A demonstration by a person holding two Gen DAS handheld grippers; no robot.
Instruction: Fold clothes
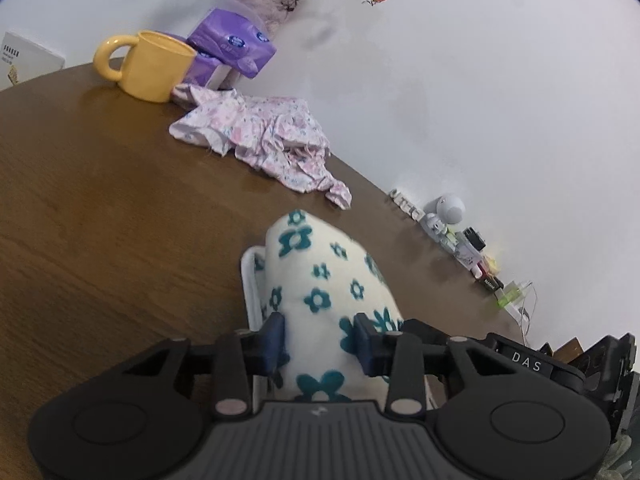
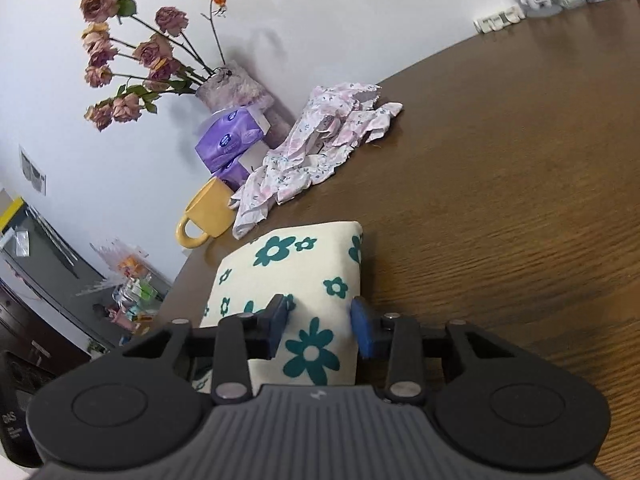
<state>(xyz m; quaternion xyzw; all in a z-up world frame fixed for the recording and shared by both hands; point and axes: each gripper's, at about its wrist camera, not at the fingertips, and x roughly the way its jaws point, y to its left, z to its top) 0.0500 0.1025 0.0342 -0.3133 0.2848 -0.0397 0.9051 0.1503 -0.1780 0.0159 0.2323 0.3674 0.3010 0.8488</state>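
Note:
A folded cream cloth with teal flowers (image 1: 320, 272) lies on the brown wooden table (image 1: 100, 200). In the left wrist view my left gripper (image 1: 320, 340) has its blue pads pressed into the near end of this cloth, which bulges between and beyond them. In the right wrist view the same cloth (image 2: 296, 264) is a neat thick rectangle. My right gripper (image 2: 320, 326) is closed on its near right corner, one pad denting the top and the other at the edge. A crumpled pink floral garment (image 1: 264, 136) (image 2: 320, 140) lies farther back near the wall.
A yellow mug (image 1: 156, 66) (image 2: 208, 216), purple tissue packs (image 1: 232, 48) (image 2: 228, 140) and a vase of dried roses (image 2: 236, 88) stand behind the pink garment. Small bottles and a white figure (image 1: 448, 216) line the wall. Bare tabletop (image 2: 520, 200) stretches to the right.

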